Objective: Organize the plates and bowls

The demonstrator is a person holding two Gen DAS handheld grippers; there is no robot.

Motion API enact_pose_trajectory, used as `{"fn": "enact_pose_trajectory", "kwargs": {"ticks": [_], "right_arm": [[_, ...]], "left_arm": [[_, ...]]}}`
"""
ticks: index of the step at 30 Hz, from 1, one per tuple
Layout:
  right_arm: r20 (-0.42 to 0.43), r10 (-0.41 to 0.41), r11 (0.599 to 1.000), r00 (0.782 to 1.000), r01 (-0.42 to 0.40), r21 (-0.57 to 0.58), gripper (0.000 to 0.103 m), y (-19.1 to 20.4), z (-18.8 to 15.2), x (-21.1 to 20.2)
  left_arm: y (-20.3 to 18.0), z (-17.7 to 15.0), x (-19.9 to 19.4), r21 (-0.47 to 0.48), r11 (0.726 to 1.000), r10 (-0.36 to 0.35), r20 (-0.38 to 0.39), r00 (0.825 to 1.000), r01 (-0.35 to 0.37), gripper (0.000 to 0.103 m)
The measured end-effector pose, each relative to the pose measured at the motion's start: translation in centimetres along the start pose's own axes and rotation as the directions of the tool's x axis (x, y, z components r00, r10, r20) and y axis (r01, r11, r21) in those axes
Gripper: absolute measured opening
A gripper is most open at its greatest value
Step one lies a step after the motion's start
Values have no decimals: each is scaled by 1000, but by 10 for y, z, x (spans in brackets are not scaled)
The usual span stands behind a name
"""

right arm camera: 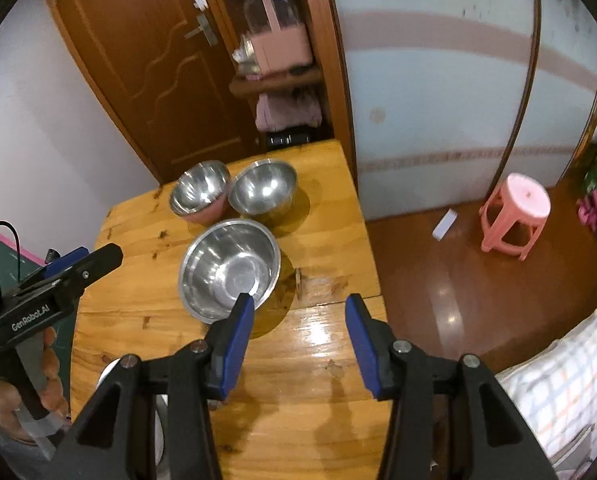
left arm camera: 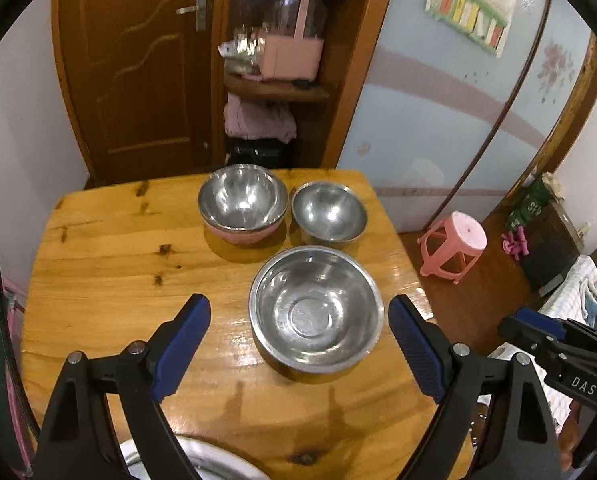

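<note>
Wooden table (left arm camera: 110, 280), three steel bowls (left arm camera: 316, 310) on it, white plate (left arm camera: 218, 460) at near edge

Brown wooden door with metal lever handle (left arm camera: 126, 60), upper left. Beside it, open wooden shelf unit (left arm camera: 282, 92) holding a pink box with clear domed lid (left arm camera: 294, 44), pink cloth below. Pale blue sliding wardrobe panel with mauve stripe (left arm camera: 438, 92), upper right, colourful poster (left arm camera: 472, 4) on it. Pink plastic stool (right arm camera: 516, 216) on glossy brown floor (right arm camera: 438, 280), right; small white card (right arm camera: 445, 224) lying near it. Checked fabric (right arm camera: 570, 388), lower right.

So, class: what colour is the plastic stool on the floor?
Pink plastic stool; clearest in the right wrist view.
</note>
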State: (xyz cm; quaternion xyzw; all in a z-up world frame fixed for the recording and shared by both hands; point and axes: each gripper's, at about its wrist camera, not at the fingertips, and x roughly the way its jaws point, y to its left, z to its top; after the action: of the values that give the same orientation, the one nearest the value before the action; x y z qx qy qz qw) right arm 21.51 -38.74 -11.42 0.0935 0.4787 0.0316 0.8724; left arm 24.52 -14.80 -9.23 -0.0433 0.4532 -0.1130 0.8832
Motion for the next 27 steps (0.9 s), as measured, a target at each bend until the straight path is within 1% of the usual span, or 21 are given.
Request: {"fn": "enact_pose_trajectory", "kwargs": {"ticks": [5,7,9,11,13,14,16,17,19,20,21,22,23,25,26,27], "right_arm": [[-96,50,998,994,-47,32,48,2,9,51],[-130,62,997,990,-56,51,48,2,13,73],[-168,91,993,982,-78,83,48,1,16,95],[-193,105,990,975,-85,112,48,0,18,112],[-219,114,988,969,-88,127,47,2,20,128],[-230,112,988,967,-83,131,47,2,21,135],[-250,107,987,962,-73,141,47,1,20,148],[-257,107,987,961,-72,144,46,1,20,152],[-271,110,986,956,-71,150,37,2,20,159],[-283,117,985,952,-75,155,31,2,20,163],[-290,121,984,949,-77,159,26,2,20,166],[-295,128,983,947,-81,163,25,1,20,169],[-297,135,982,945,-87,169,23,2,20,170],[-300,140,981,944,-92,168,19,3,19,171],[-301,146,980,942,-98,171,15,5,19,171],[-302,152,979,941,-102,175,9,5,20,171]], "left_arm": [[15,6,55,-13,1000,-7,-82,997,6,90],[20,7,73,-16,1000,-4,-106,994,2,90],[24,6,88,-24,1000,-5,-131,991,2,90],[31,6,103,-43,999,-17,-160,987,10,88],[37,5,116,-57,998,-31,-188,982,20,78],[40,4,124,-63,998,-40,-206,978,28,75],[43,3,135,-69,997,-47,-233,971,32,66],[44,2,140,-72,997,-50,-247,968,33,63],[47,1,149,-83,996,-62,-272,960,41,53],[48,0,153,-89,995,-69,-285,956,45,50],[49,-2,155,-94,994,-74,-294,953,48,44],[50,-3,159,-100,994,-82,-305,949,53,39],[50,-4,161,-104,993,-88,-313,946,58,37],[50,-6,163,-107,992,-97,-318,943,66,25],[50,-7,164,-107,992,-101,-322,941,70,23],[50,-7,165,-108,992,-103,-325,940,71,19]]}}
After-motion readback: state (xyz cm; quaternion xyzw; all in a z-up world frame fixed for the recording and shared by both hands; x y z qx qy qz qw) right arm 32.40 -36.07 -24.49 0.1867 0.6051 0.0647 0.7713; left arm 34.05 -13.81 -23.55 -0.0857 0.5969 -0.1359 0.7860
